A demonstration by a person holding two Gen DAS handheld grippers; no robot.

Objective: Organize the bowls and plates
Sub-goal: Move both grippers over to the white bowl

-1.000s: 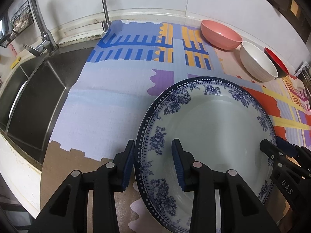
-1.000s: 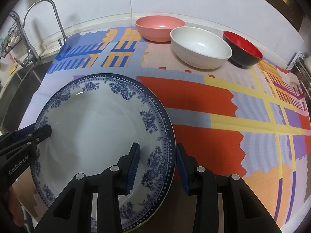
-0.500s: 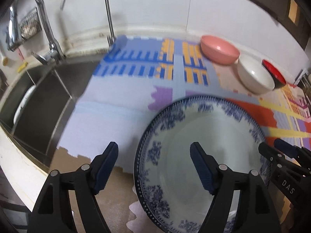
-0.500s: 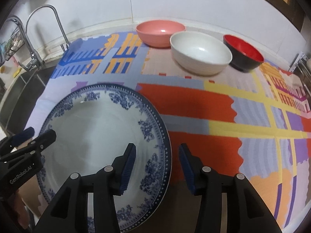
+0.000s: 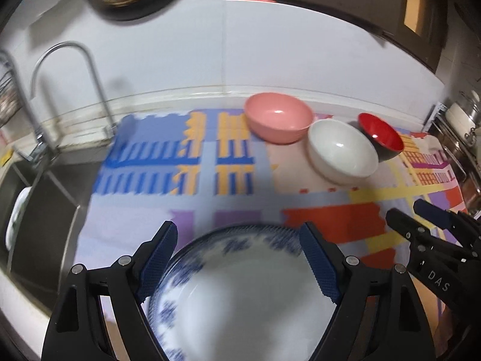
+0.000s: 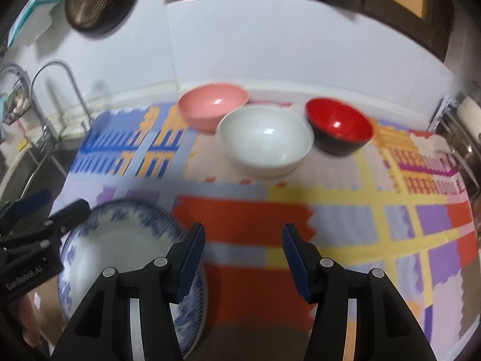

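A white plate with blue flowers [image 5: 240, 285] lies on the coloured mat [image 5: 180, 195] near the counter's front. Above it, my left gripper [image 5: 239, 258] has its jaws opening wide; the pads touch nothing. My right gripper [image 6: 243, 255] hangs over the mat just right of the plate [image 6: 120, 240], its jaws also opening, with nothing between them. At the back of the mat stand a pink bowl [image 5: 278, 117], a white bowl [image 5: 341, 150] and a red bowl with a black outside [image 5: 380, 137]. Each view catches the other gripper at its side edge.
A steel sink [image 5: 45, 210] with a curved tap [image 5: 66, 51] lies left of the mat, and a white dish [image 5: 18, 219] leans inside it. A round pan [image 6: 93, 0] hangs on the wall. A metal rack [image 5: 463, 126] stands at the far right.
Both grippers let go of the plate's rim, opened wider, and rose back from it. The plate stays flat on the mat, and the views tilted up toward the bowls and wall.
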